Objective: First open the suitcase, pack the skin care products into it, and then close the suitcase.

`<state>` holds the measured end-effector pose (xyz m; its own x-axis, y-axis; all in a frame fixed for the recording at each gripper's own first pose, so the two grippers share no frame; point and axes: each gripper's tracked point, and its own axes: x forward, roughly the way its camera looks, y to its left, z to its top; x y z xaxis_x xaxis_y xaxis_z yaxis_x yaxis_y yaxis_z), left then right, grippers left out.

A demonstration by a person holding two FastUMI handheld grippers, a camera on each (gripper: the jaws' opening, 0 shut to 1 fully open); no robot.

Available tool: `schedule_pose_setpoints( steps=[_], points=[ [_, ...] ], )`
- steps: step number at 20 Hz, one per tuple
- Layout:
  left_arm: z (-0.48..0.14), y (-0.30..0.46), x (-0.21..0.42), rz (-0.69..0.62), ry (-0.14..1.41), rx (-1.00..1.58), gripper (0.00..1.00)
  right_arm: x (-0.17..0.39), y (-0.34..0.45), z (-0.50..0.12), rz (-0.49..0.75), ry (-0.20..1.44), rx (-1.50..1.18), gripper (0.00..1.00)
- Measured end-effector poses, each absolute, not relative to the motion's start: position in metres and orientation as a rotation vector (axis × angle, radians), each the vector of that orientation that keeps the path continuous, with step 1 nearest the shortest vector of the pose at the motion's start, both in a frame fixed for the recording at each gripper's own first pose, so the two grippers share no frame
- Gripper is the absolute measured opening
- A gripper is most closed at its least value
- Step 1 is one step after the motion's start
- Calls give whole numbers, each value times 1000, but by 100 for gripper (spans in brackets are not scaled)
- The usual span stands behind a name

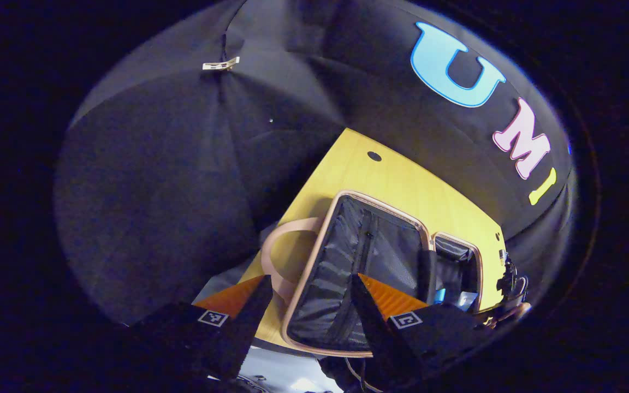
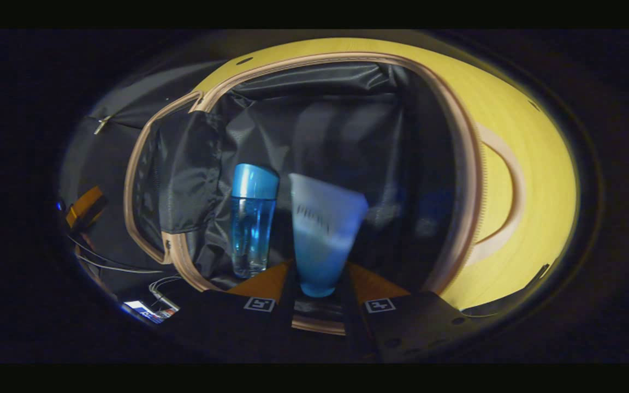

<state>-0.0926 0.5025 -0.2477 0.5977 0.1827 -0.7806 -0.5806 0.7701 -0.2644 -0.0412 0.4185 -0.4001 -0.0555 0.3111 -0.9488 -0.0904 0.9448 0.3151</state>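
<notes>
Suitcase (image 2: 470, 164) is laid open flat on the tabletop (image 1: 391, 180): yellow shell, tan trim, black lining. A clear blue bottle (image 2: 251, 224) with a blue cap is seen inside it. A frosted blue-white tube (image 2: 320, 234), cap end down, is clamped between the right tool (image 2: 317, 284) fingers above the lining.

The open beige-trimmed suitcase with black fabric lining (image 1: 347, 273) lies flat on the yellow wooden table (image 1: 380, 174). In the right gripper view, a clear blue bottle with a blue cap (image 2: 251, 224) lies inside the case at about 9 o'clock from the frosted blue squeeze tube (image 2: 322, 234) (cap end toward 6 o'clock), the two just beside each other. The tube sits between the right gripper (image 2: 317, 284) fingers, above the lining.
</notes>
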Motion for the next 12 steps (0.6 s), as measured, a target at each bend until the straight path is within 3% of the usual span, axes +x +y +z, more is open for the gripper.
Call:
schedule_pose_setpoints(
  steps=[1, 2, 3, 4, 5, 7, 12],
  points=[
    [-253, 516, -94, 488, 831, -523, 92, -42, 419, -398, 326, 1582, 179, 46],
    [-261, 529, -95, 508, 844, -506, 92, -37, 419, -386, 332, 1549, 175, 42],
    [-268, 542, -95, 530, 856, -494, 92, -27, 424, -376, 371, 1458, 161, 63],
    [-274, 554, -94, 544, 865, -495, 91, -18, 428, -363, 433, 1362, 128, 53],
    [-275, 559, -93, 546, 868, -504, 92, -14, 432, -342, 490, 1282, 90, 65],
    [-285, 572, -84, 546, 877, -512, 92, 1, 441, -306, 557, 1144, 68, 76],
    [-327, 585, -75, 575, 1004, -545, 92, 52, 436, -237, 568, 888, 73, 83]
  ],
)
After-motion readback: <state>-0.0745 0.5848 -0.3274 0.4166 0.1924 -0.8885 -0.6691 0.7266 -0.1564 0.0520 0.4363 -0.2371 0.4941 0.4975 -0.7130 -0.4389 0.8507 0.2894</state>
